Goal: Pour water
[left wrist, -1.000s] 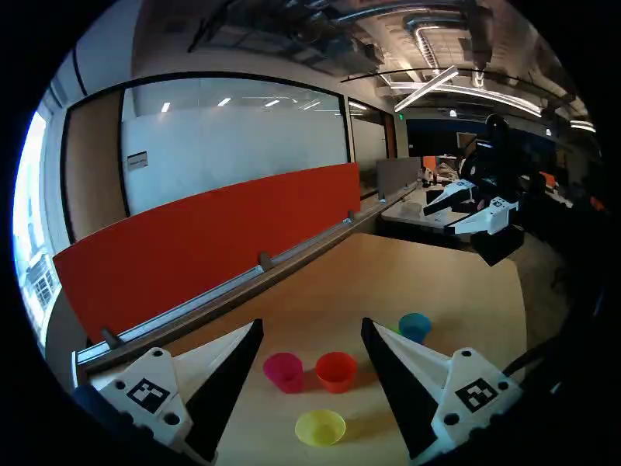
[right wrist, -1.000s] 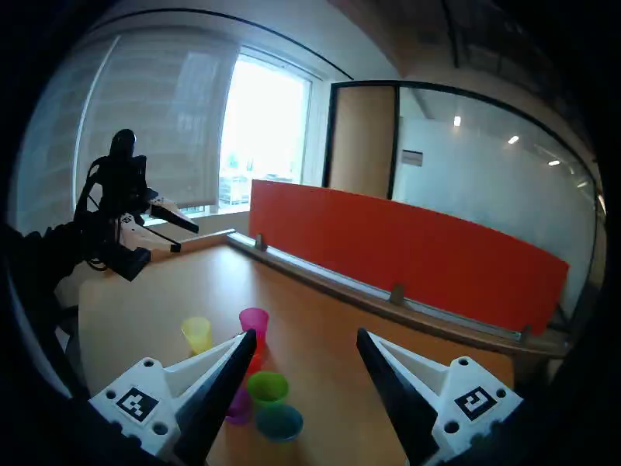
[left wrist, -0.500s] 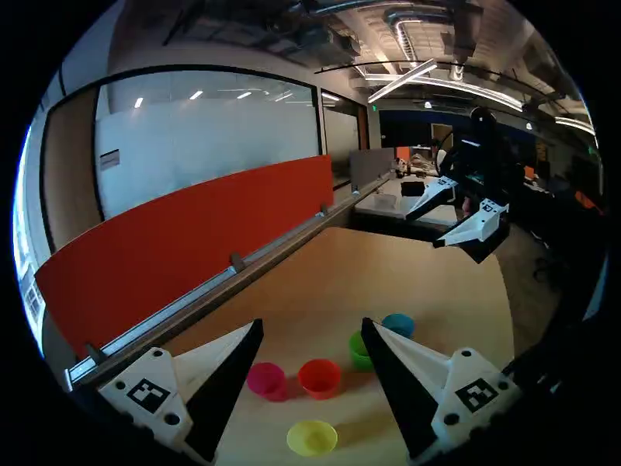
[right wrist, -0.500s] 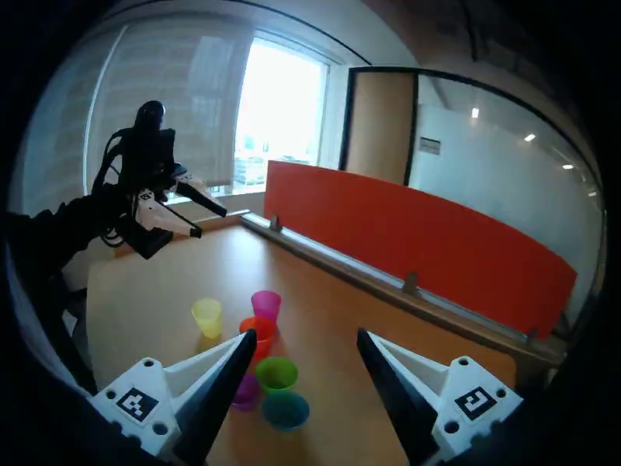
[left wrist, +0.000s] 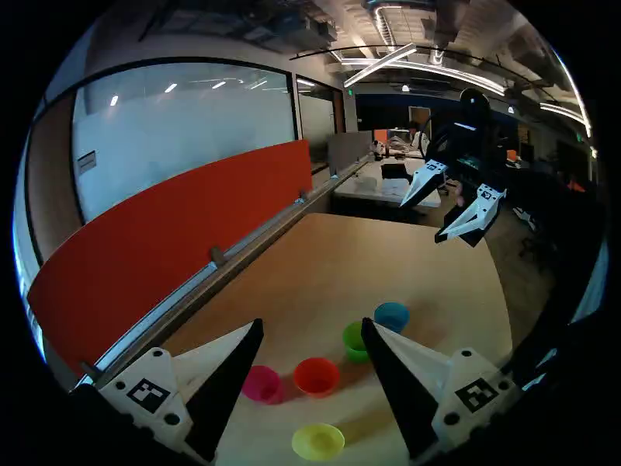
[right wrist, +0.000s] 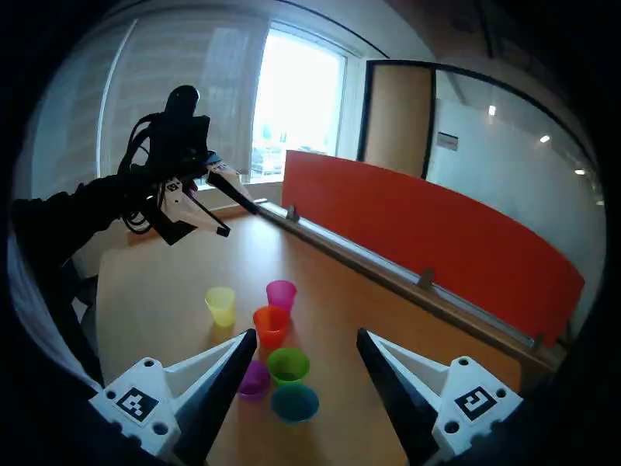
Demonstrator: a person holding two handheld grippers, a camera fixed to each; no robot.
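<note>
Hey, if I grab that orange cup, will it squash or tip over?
The orange cup looks like thin plastic, so probably light and squashable. Its base narrows, so a push may tip it into the green cup close beside it.

The wooden desk (right wrist: pixel 155 264) is carrying six upright cups, clustering inward from its long back edge: yellow cup (right wrist: pixel 220 304), pink cup (right wrist: pixel 281 295), orange cup (right wrist: pixel 271 325), green cup (right wrist: pixel 288 365), purple cup (right wrist: pixel 254 380), blue cup (right wrist: pixel 295 404).

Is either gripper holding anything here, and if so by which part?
Nothing is held: the left gripper and the right gripper are both open and empty, and the coloured cups stand untouched.
</note>
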